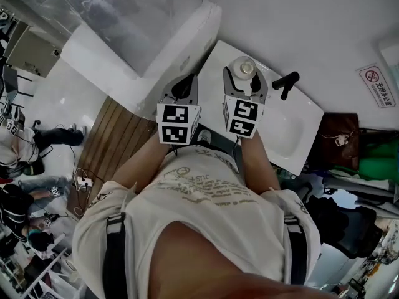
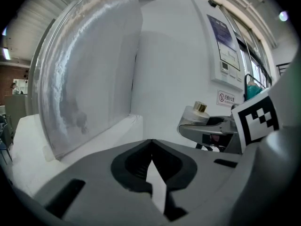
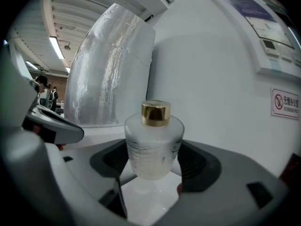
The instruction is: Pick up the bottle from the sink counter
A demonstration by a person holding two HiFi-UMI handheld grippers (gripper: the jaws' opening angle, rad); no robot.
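Note:
A frosted white bottle [image 1: 244,66] with a gold cap stands upright between the jaws of my right gripper [image 1: 244,75], above the white sink counter [image 1: 215,64]. In the right gripper view the dark pads press both sides of the bottle [image 3: 153,147], my right gripper [image 3: 154,163] is shut on it, and a faint reflection shows on the counter beneath. My left gripper [image 1: 186,83] hovers just to the left, over the counter's end, jaws together and holding nothing. The left gripper view shows my left gripper [image 2: 151,146] shut, with the bottle [image 2: 196,113] to its right.
A sink basin [image 1: 282,128] with a black tap [image 1: 285,83] lies right of the bottle. A curved translucent panel [image 1: 124,17] rises at the left, and the white wall with a no-smoking sign [image 1: 377,86] runs behind. Dark bags [image 1: 340,139] hang at the right. Wooden flooring [image 1: 112,136] lies below.

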